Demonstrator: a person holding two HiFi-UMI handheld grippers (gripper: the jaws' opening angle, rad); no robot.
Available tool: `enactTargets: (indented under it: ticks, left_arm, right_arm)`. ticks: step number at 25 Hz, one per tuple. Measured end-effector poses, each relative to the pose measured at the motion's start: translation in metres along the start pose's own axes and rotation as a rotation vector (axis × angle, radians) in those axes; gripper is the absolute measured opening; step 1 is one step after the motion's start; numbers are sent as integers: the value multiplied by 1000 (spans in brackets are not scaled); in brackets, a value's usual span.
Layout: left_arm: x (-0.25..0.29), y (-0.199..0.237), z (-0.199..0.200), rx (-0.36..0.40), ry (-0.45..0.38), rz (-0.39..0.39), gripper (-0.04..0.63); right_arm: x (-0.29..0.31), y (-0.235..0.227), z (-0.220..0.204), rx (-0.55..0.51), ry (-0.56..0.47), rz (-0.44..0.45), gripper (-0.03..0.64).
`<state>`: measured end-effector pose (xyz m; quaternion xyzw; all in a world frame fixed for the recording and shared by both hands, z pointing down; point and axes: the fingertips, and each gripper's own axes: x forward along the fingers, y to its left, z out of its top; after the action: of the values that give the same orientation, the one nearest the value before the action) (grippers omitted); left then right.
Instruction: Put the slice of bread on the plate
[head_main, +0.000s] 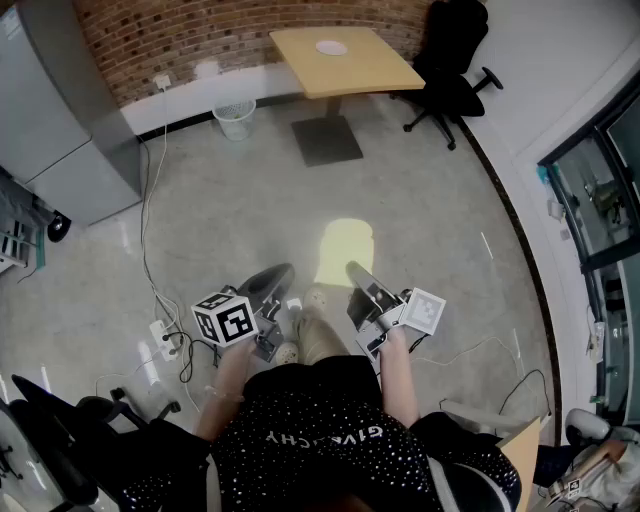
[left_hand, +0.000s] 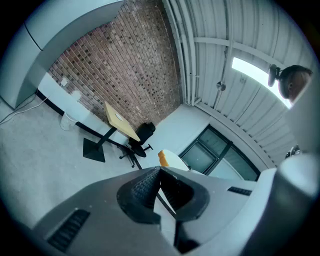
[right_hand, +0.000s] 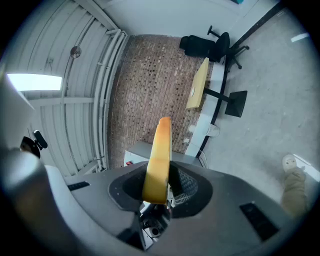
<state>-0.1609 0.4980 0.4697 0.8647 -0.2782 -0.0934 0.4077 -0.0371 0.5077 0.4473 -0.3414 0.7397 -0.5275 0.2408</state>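
A slice of bread (right_hand: 161, 150) with a golden crust stands edge-on between the pads of my right gripper (right_hand: 160, 175), which is shut on it. In the head view the bread (head_main: 345, 250) shows as a pale yellow patch in front of the right gripper (head_main: 356, 272), held level over the floor. My left gripper (head_main: 281, 272) is beside it, shut and empty, its tips (left_hand: 159, 170) meeting. A white plate (head_main: 331, 47) lies on the light wooden table (head_main: 370, 70) far ahead across the room.
A black office chair (head_main: 450, 60) stands right of the table, a wire waste bin (head_main: 235, 120) left of it by the brick wall. A grey cabinet (head_main: 60, 120) is at far left. Cables and a power strip (head_main: 160, 330) lie on the floor.
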Motion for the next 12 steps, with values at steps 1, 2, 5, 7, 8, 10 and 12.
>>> enactTargets:
  ticks: [1, 2, 5, 7, 8, 10, 12]
  left_arm:
    - [3, 6, 0, -3, -1, 7, 12]
    - [7, 12, 2, -6, -1, 13, 12]
    - [24, 29, 15, -17, 2, 24, 12]
    - [42, 40, 31, -17, 2, 28, 11]
    - [53, 45, 42, -12, 0, 30, 12]
    - [77, 52, 66, 6, -11, 31, 12]
    - [102, 55, 87, 22, -25, 25, 12]
  right_arm:
    - [8, -4, 7, 3, 1, 1, 95]
    - [15, -8, 15, 7, 2, 2, 95]
    - [40, -20, 39, 17, 5, 7, 95]
    - [57, -27, 58, 23, 6, 11, 95]
    - [65, -30, 68, 26, 7, 13, 95]
    - [81, -36, 90, 30, 8, 15, 95]
    - [95, -42, 117, 26, 6, 13, 95]
